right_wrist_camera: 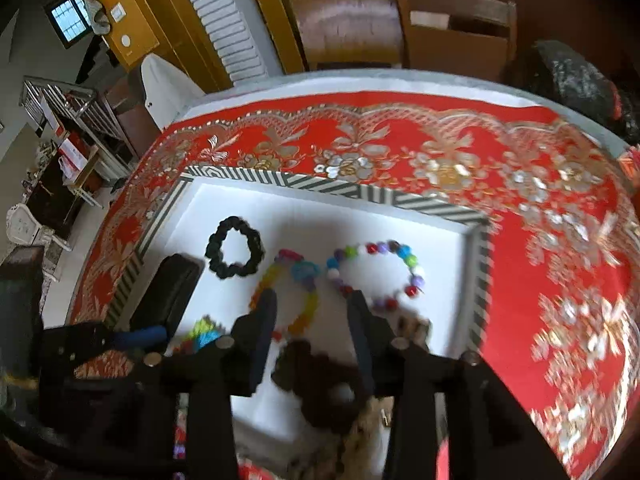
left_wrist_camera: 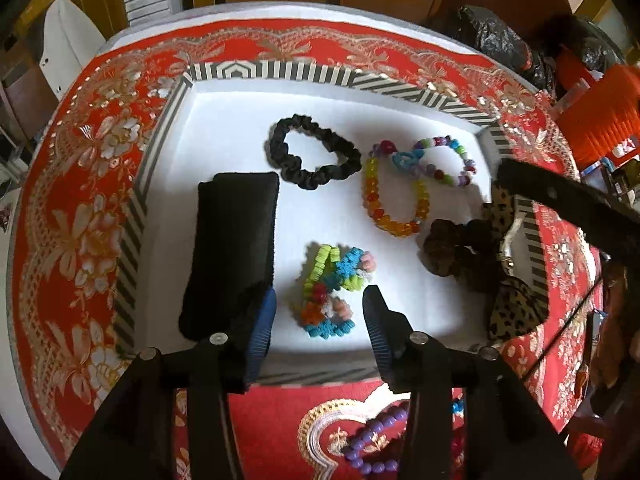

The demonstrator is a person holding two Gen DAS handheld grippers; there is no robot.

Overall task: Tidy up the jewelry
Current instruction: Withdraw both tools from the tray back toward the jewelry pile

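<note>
the left gripper [left_wrist_camera: 320, 316] hangs over the near end of a white-lined tray [left_wrist_camera: 224, 120] with a black-and-white striped rim, its jaws apart and nothing pressed between them; a bright bracelet of green, blue, orange and pink chunky pieces [left_wrist_camera: 330, 292] lies on the lining in the gap, touched by neither pad. just beside the left finger rests a black padded pouch [left_wrist_camera: 236, 248]. the right gripper [right_wrist_camera: 312, 312] also stands with jaws apart, clamped on nothing, above a dark brown scrunchie [right_wrist_camera: 316, 384] that lies partly under a leopard-print fabric piece [right_wrist_camera: 356, 436] at the tray's near right edge. farther in lie a black scrunchie [left_wrist_camera: 314, 152], a bracelet of orange, yellow and red clear beads [left_wrist_camera: 394, 200] with a blue flower, and touching it a bracelet of round mixed-colour beads [left_wrist_camera: 448, 160]. only the left wrist view shows a purple bead bracelet [left_wrist_camera: 374, 444] outside the tray, on the red and gold floral cloth [left_wrist_camera: 80, 200] covering the counter, close under the gripper's body, and the right gripper's dark arm crossing the tray's right rim. only the right wrist view shows the left gripper's blue-padded finger from the side, the cloth's wide right half, and a wooden chair [right_wrist_camera: 452, 28] beyond the counter; this view is blurred.
</note>
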